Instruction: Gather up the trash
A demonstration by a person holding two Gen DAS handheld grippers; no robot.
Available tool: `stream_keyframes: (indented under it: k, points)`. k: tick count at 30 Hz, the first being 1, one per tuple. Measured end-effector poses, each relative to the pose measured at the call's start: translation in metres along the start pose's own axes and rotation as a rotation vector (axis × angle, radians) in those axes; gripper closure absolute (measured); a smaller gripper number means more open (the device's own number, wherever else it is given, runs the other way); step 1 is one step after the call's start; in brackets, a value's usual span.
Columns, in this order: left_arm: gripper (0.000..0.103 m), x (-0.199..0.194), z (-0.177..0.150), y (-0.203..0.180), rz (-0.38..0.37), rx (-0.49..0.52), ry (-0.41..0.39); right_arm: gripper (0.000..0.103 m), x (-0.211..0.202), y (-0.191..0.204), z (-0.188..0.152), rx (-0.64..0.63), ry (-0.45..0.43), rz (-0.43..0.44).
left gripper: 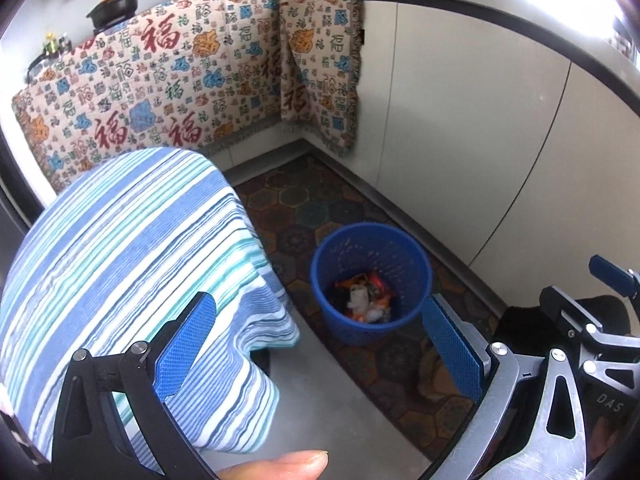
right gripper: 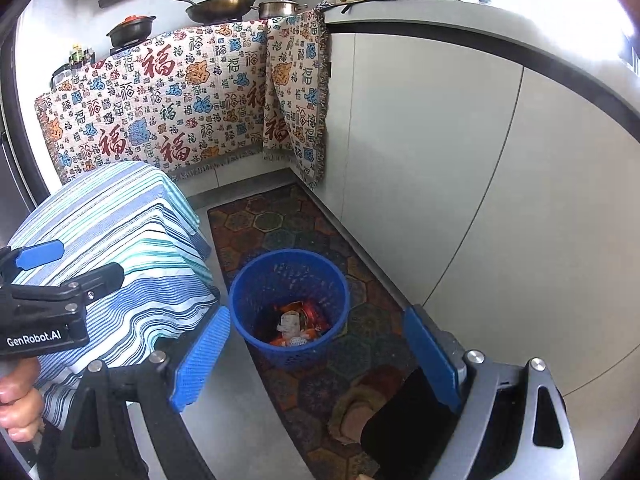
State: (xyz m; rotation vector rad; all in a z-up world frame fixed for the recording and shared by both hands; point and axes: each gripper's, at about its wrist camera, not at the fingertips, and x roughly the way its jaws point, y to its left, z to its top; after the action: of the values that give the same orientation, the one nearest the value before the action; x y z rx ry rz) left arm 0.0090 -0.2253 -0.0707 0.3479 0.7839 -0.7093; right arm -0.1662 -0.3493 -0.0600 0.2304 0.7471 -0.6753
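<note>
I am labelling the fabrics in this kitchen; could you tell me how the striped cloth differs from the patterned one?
The striped cloth has blue, teal and white bands; the patterned cloth shows red and blue characters on cream. The striped cloth covers a low stand on the floor; the patterned cloth hangs from the counter under pans. Both drape over their edges.

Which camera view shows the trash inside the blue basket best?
The left wrist view: it looks more steeply into the basket, so more of the trash, orange wrappers and white scraps, shows on the bottom. In the right wrist view the basket's near wall hides part of the trash.
</note>
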Motion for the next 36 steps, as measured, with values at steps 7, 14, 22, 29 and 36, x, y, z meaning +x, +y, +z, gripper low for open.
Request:
stream_keyframes:
  k: [7,14,22,29,36]
  points:
    - [0.0,-0.0009,-0.0019,-0.0052,0.026,0.034,-0.003,0.013,0.0006,-0.0033,0.0,0.014,0.006,-0.002]
    - [0.0,-0.0001,-0.0042,-0.0042,0.024,0.036,0.007,0.013,0.0017,-0.0028,-0.0009,0.008,0.009,-0.01]
    - [0.0,-0.0014,-0.0068,-0.0028,0.02,0.044,0.014,0.013,0.0033,-0.0026,-0.0023,0.012,0.022,-0.013]
    - [0.0,-0.0029,-0.0075,-0.0033,0.014,0.053,0.016,0.013,0.0028,-0.0014,-0.0035,0.013,0.021,-0.015]
    - [0.0,-0.0029,-0.0081,-0.003,0.009,0.06,0.022,0.013,0.0023,0.0004,-0.0052,0.02,0.024,-0.023]
